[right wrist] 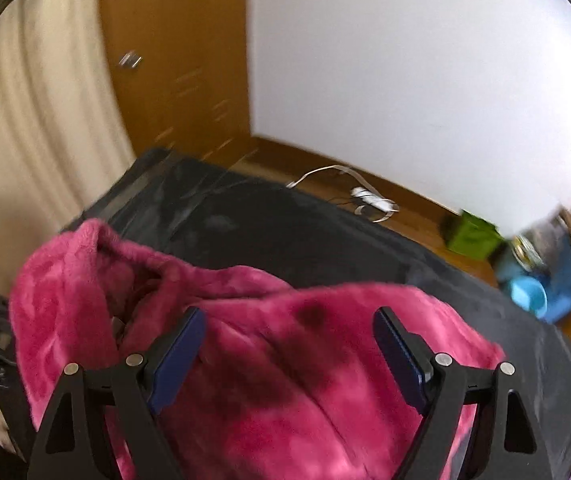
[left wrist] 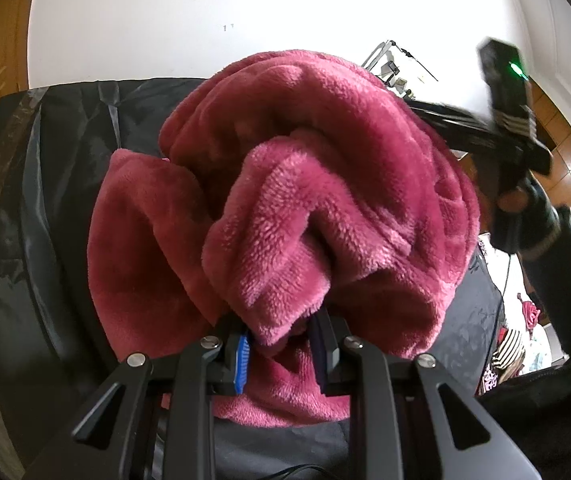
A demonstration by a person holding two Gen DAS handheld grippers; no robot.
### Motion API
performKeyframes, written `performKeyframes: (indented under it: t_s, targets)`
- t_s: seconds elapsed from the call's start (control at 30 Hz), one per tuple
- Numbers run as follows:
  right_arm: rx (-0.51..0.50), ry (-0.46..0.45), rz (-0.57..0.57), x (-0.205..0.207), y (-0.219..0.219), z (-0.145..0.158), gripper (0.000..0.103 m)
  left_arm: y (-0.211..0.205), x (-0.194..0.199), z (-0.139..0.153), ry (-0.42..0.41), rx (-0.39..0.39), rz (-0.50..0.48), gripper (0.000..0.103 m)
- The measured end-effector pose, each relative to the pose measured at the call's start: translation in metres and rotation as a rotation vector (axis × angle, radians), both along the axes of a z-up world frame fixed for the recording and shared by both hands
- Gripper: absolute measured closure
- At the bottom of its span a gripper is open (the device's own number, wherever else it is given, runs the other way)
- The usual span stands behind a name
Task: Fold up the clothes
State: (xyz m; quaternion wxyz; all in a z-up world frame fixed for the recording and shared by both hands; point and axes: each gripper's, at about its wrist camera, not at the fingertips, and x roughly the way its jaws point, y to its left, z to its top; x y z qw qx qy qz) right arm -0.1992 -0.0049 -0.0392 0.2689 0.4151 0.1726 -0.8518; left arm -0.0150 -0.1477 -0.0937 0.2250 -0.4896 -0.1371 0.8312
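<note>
A thick pink fleece garment [left wrist: 325, 160] lies bunched on a table under a black cover [left wrist: 65, 160]. My left gripper [left wrist: 281, 336] is shut on a fold of its near edge, and the fleece bulges up between the blue pads. In the right wrist view the same garment [right wrist: 285, 408] spreads over the black cover [right wrist: 285, 232]. My right gripper [right wrist: 289, 320] hovers just above it, open wide, with nothing pressed between its pads. The picture there is blurred. A dark sleeve [left wrist: 565, 272] shows at the right of the left wrist view.
Other clothes [left wrist: 509, 348] are piled beyond the table's right edge. On the wooden floor behind the table lie a white cable [right wrist: 365, 196], a green box [right wrist: 471, 236] and blue containers [right wrist: 533, 296]. A cream curtain [right wrist: 37, 120] hangs on the left.
</note>
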Motion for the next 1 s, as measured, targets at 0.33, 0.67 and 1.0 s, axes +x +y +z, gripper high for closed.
performKeyframes:
  t_s: [0.33, 0.67, 1.0]
  targets:
    - [0.01, -0.361, 0.177, -0.066, -0.015, -0.041, 0.016, 0.0, 0.001, -0.002, -0.008, 0.013, 0.013, 0.074]
    - [0.045, -0.608, 0.388, -0.008, 0.044, -0.046, 0.016, -0.004, 0.0, -0.001, -0.012, -0.005, 0.007, 0.07]
    - [0.009, -0.612, 0.401, 0.064, 0.081, -0.043, 0.016, -0.023, -0.02, 0.0, -0.013, -0.021, 0.037, 0.067]
